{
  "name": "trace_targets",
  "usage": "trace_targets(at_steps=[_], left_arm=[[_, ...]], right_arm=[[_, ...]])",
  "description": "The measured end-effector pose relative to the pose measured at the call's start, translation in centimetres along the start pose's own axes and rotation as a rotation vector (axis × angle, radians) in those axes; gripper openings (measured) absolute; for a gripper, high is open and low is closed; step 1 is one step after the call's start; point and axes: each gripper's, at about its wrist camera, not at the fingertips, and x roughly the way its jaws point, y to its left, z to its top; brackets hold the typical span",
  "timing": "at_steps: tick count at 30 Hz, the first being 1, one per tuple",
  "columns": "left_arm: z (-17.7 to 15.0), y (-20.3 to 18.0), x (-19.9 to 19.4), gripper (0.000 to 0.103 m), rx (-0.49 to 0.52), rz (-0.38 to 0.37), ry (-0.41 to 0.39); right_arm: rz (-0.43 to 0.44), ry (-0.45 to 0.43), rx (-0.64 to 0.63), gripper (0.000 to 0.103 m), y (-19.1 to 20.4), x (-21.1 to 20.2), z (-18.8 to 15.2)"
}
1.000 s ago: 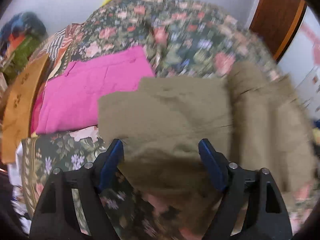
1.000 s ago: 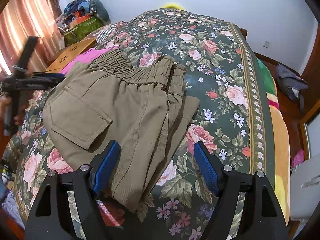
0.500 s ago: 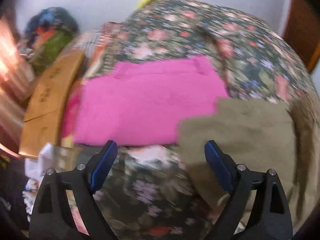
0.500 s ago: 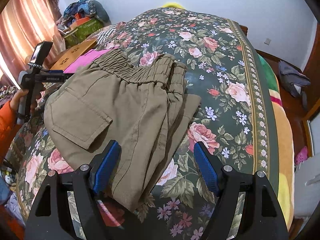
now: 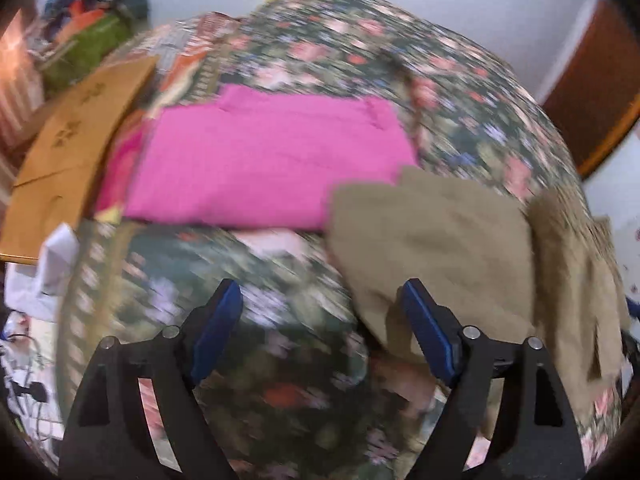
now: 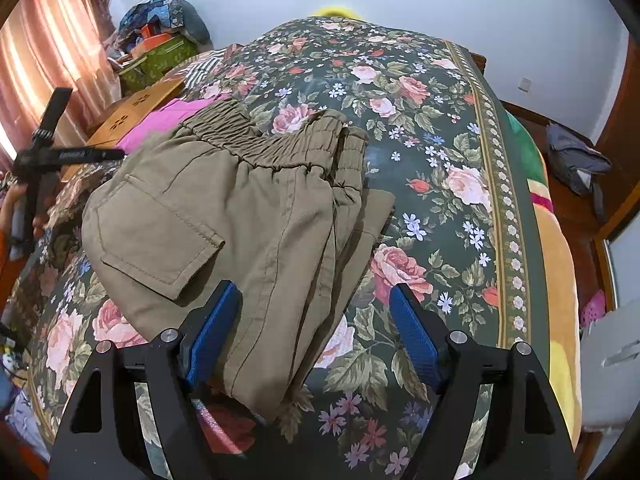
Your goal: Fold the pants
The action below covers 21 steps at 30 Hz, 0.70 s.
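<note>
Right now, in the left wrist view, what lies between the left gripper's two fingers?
Only blurred floral bedspread. The left gripper, jaws closing, holds nothing; the khaki pants just reach its right-hand finger, and the pink garment lies beyond.

Olive pants (image 6: 256,216) (floral bedspread (image 6: 440,128))

A bed with a dark floral bedspread (image 6: 420,128) carries everything; folded olive pants (image 6: 248,216) lie on it near the front, waistband toward the far end; a folded pink garment (image 5: 264,168) lies flat just beyond them toward the left edge, the pants overlapping its near corner.
</note>
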Motion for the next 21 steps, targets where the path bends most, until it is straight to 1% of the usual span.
trace_targets(at_steps=[1,3,5,6,8,9,11,13,15,18,21], left_arm=[[-0.3,-0.6,0.3,0.084,0.014,-0.001,0.004],[-0.9,-1.7,1.0,0.085,0.052,0.056,0.001],[-1.1,-1.9,1.5,0.088,0.070,0.103,-0.005],[-1.0,-1.7,1.7,0.089,0.076,0.136,-0.012],[-0.7,-1.0,1.7,0.089,0.078,0.245,-0.020],[-0.7,-0.5,1.6,0.089,0.068,0.254,-0.017],[-0.7,0.5,0.8,0.088,0.023,0.234,-0.014],[-0.9,0.9,-0.5,0.088,0.013,0.230,-0.031],[-1.2,0.9,-2.0,0.088,0.010,0.207,-0.053],[-1.5,0.2,-4.0,0.089,0.007,0.161,-0.084],[-1.7,-1.2,-5.7,0.092,0.013,0.106,-0.109]], right_arm=[[-0.003,-0.001,0.001,0.075,0.1,0.0,0.0],[-0.007,-0.001,0.006,0.075,0.1,-0.1,-0.1],[-0.009,-0.001,0.008,0.075,0.2,-0.2,-0.2],[-0.009,-0.002,0.007,0.075,0.2,-0.3,-0.3],[-0.008,0.000,0.007,0.075,0.2,-0.5,-0.4],[-0.008,0.000,0.008,0.075,0.2,-0.5,-0.4],[-0.003,0.003,0.015,0.075,0.2,-0.8,-0.4],[0.008,0.004,0.031,0.075,-0.1,-1.1,-0.4],[0.009,0.001,0.053,0.075,-0.3,-1.5,-0.3],[-0.016,-0.009,0.076,0.075,-0.7,-2.3,-0.1],[-0.069,-0.031,0.070,0.075,-0.7,-3.2,0.3]])
